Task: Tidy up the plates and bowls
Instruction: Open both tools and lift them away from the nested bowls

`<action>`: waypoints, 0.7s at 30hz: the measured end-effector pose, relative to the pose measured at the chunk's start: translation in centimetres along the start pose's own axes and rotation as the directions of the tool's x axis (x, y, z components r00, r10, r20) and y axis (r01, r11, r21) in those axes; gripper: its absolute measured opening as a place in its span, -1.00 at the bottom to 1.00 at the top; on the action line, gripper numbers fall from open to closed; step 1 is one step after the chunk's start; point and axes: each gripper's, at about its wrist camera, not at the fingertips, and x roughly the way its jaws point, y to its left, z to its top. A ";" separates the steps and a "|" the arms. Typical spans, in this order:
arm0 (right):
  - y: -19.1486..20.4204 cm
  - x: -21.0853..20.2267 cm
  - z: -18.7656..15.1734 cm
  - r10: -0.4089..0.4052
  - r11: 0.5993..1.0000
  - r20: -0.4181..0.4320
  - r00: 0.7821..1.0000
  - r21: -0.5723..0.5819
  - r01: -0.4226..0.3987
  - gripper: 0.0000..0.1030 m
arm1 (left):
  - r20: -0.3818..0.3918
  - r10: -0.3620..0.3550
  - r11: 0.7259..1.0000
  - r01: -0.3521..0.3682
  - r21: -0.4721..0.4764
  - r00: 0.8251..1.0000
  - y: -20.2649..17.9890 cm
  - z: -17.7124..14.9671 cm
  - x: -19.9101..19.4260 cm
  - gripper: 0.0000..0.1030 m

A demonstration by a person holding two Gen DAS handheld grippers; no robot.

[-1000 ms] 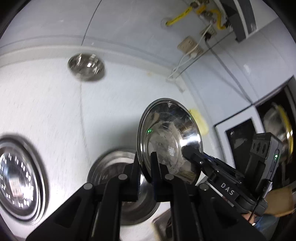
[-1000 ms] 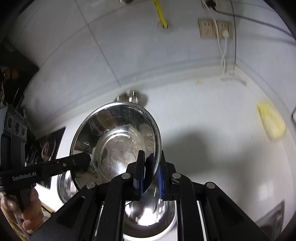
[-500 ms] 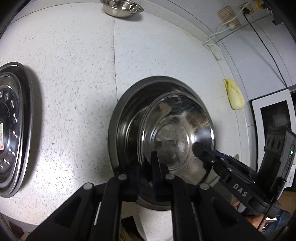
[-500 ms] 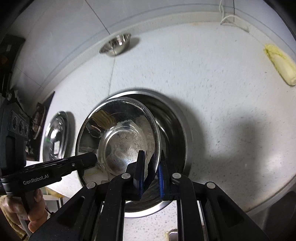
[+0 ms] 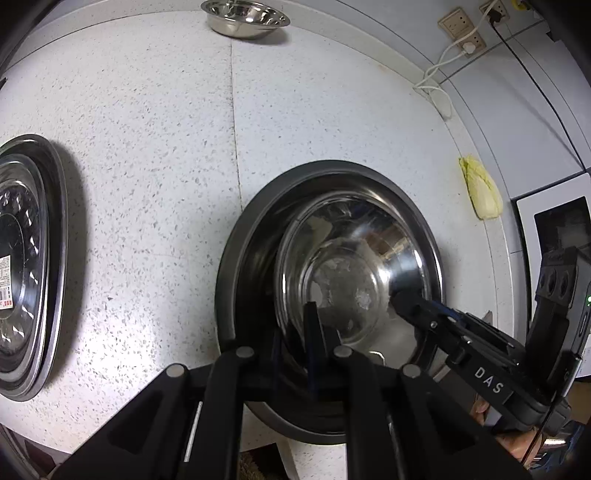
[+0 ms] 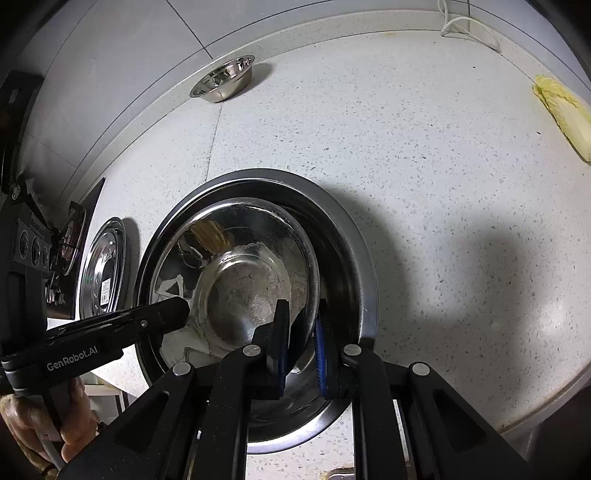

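A medium steel bowl [image 5: 347, 284] sits low inside a large steel basin [image 5: 255, 236] near the counter's front edge. My left gripper [image 5: 295, 332] is shut on the bowl's near-left rim. My right gripper [image 6: 301, 332] is shut on the opposite rim of the same bowl [image 6: 240, 273], inside the basin [image 6: 354, 258]. The right gripper also shows at the lower right of the left wrist view [image 5: 410, 302], and the left gripper shows at the left of the right wrist view [image 6: 173, 314]. A small steel bowl [image 5: 247, 18] stands at the back by the wall, also seen in the right wrist view [image 6: 223, 77].
Stacked steel plates [image 5: 26, 262] lie on the counter to the left, also seen in the right wrist view [image 6: 103, 277]. A yellow cabbage leaf [image 5: 480, 192] lies at the right by the wall. A white cable [image 5: 439, 70] and wall sockets [image 5: 461, 29] are at the back right.
Both grippers have lowered the medium bowl from tilted in the air down into the large basin. Both still clamp its rim.
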 end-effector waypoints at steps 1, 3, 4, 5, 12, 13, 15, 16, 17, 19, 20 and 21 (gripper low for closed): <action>0.0 -0.1 0.0 0.000 1.000 0.002 1.000 0.000 0.000 -0.78 | -0.002 -0.002 1.000 0.002 0.000 1.000 0.0 0.0 0.0 -0.76; -0.1 -0.2 0.1 -0.003 1.000 0.008 1.000 0.001 0.003 -0.78 | -0.004 0.004 1.000 -0.003 0.011 1.000 0.0 -0.2 -0.1 -0.75; -0.2 -0.3 0.1 -0.002 1.000 0.010 1.000 0.004 0.002 -0.78 | -0.003 0.015 1.000 -0.015 0.025 1.000 -0.3 -0.3 0.0 -0.74; -0.3 -0.4 0.2 -0.003 1.000 0.014 1.000 0.005 0.003 -0.78 | 0.002 0.031 0.998 -0.032 0.047 1.000 -0.7 -0.5 0.0 -0.74; -0.1 -1.1 0.3 -0.025 1.000 0.036 0.999 -0.005 0.026 -0.77 | 0.002 0.063 0.994 -0.063 0.090 0.998 -1.8 -1.1 0.3 -0.69; -0.1 -1.3 0.3 -0.031 1.000 0.041 0.999 -0.005 0.031 -0.77 | 0.001 0.066 0.993 -0.066 0.095 0.998 -1.9 -1.2 0.3 -0.65; -0.3 -1.8 0.4 -0.029 1.000 0.055 0.998 -0.002 0.029 -0.77 | 0.009 0.066 0.991 -0.067 0.113 0.998 -2.2 -1.3 0.2 -0.53; -0.4 -2.1 0.5 -0.028 1.000 0.065 0.998 0.001 0.028 -0.77 | 0.011 0.066 0.990 -0.067 0.121 0.998 -2.4 -1.4 0.2 -0.49; -0.4 -2.3 0.6 -0.028 1.000 0.070 0.997 0.003 0.028 -0.77 | 0.011 0.068 0.989 -0.068 0.131 0.998 -2.6 -1.5 0.1 -0.48; -0.6 -2.8 0.7 -0.028 1.000 0.085 0.996 0.007 0.028 -0.77 | 0.010 0.069 0.986 -0.070 0.148 0.998 -2.8 -1.8 0.0 -0.46; -0.6 -3.0 0.8 -0.028 1.000 0.091 0.995 0.009 0.028 -0.77 | 0.012 0.070 0.985 -0.071 0.154 0.997 -2.9 -1.9 -0.2 -0.46; -0.7 -3.3 0.9 -0.026 1.000 0.099 0.995 0.012 0.025 -0.77 | 0.015 0.073 0.984 -0.075 0.164 0.997 -3.0 -2.0 -0.3 -0.45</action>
